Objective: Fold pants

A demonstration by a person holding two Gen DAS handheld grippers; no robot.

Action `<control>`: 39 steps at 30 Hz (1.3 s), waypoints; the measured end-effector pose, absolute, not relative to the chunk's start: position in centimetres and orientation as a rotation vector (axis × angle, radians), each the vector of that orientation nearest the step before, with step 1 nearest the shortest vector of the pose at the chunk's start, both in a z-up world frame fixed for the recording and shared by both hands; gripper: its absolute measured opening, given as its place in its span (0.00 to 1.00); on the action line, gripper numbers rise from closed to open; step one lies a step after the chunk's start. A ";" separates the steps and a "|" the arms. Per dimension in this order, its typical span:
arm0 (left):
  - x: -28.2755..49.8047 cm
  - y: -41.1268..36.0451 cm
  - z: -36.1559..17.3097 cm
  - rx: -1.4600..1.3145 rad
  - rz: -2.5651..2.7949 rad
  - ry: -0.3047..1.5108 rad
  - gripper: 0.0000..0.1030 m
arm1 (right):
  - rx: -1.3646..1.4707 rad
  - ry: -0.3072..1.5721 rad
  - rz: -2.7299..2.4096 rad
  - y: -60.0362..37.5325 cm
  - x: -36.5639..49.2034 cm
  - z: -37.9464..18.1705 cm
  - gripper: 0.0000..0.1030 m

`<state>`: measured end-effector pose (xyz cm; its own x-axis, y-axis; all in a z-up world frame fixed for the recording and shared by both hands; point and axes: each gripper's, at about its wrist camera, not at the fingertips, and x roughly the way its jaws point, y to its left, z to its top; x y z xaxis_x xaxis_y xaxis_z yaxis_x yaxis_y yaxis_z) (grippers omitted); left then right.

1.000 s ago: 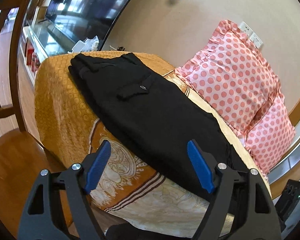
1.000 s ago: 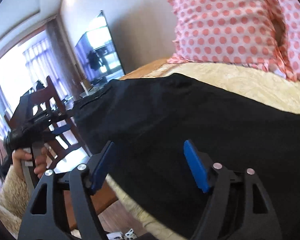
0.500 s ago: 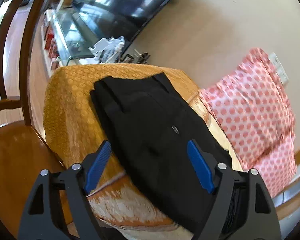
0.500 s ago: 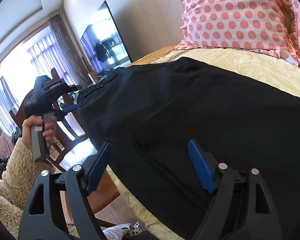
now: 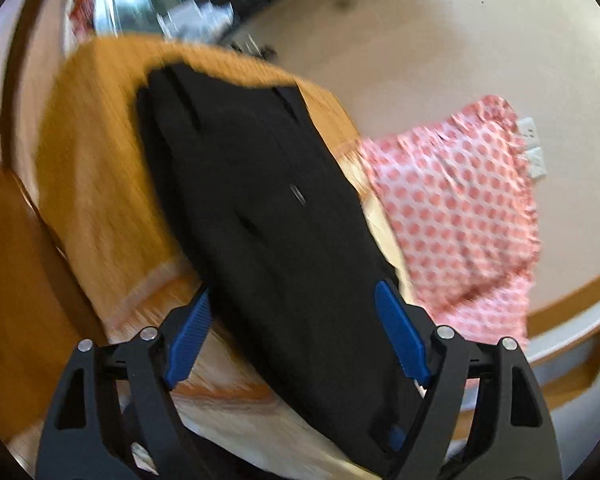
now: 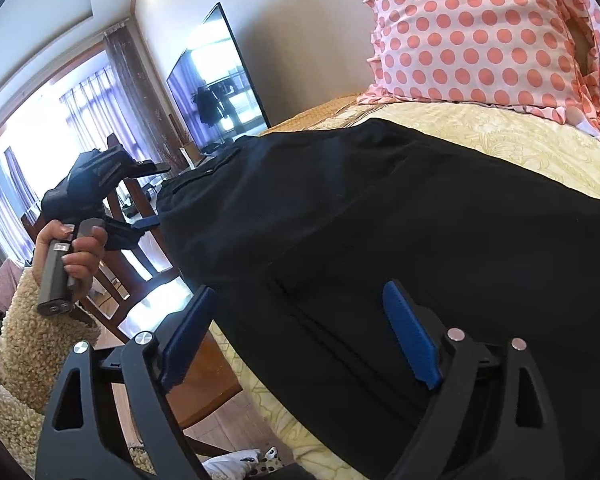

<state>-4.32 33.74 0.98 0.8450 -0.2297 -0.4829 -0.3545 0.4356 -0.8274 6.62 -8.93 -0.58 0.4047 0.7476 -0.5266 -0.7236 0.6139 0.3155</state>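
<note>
pants lie long-ways in front of both open claws

the long black cloth pants lie flat on the bed with the yellow-orange patterned cover. they look folded in half already, one leg on top of the other, so they make one long dark strip.

the strip's long line runs away from the left claw, from near its fingers up to the belt end at the far side of the bed. the left claw is wide open and holds nothing. its two blue pads sit one on each side of the strip, but i cannot tell if they touch the cloth.

the right claw is wide open too and holds nothing. the pants fill the space just in front of it, and the nearest part of them looks like the leg end. so i think the right claw is nearer the leg end and the left claw, held up in a hand by the bed's edge, is nearer the belt end.

a pink pillow with red dots leans on the wall behind the pants.

there are no words or brand names i can read. the left view is blurry.
</note>
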 end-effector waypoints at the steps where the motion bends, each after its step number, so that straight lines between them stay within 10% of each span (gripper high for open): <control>1: -4.1 33.5 0.9 -1.150 0.059 0.593 0.77 | 0.041 0.685 0.929 -9.0 6.7 -0.6 0.85; 14: -1.9 37.7 1.9 -1.063 0.355 0.554 0.61 | 0.072 0.679 0.928 -10.0 6.1 -0.4 0.85; 16: -1.4 37.7 2.2 -0.994 0.435 0.556 0.24 | 0.086 0.676 0.934 -10.7 5.8 -0.2 0.85; 18: -1.1 36.9 2.9 -0.906 0.485 0.545 0.13 | 0.100 0.666 0.937 -11.7 5.3 0.1 0.85; 32: 3.2 10.8 16.6 -0.275 -0.102 0.392 0.10 | 0.315 0.478 0.566 -27.9 3.0 2.6 0.85; 39: 3.3 -6.7 8.5 -0.041 -0.568 0.646 0.10 | 0.413 0.460 0.375 -33.8 2.0 1.6 0.85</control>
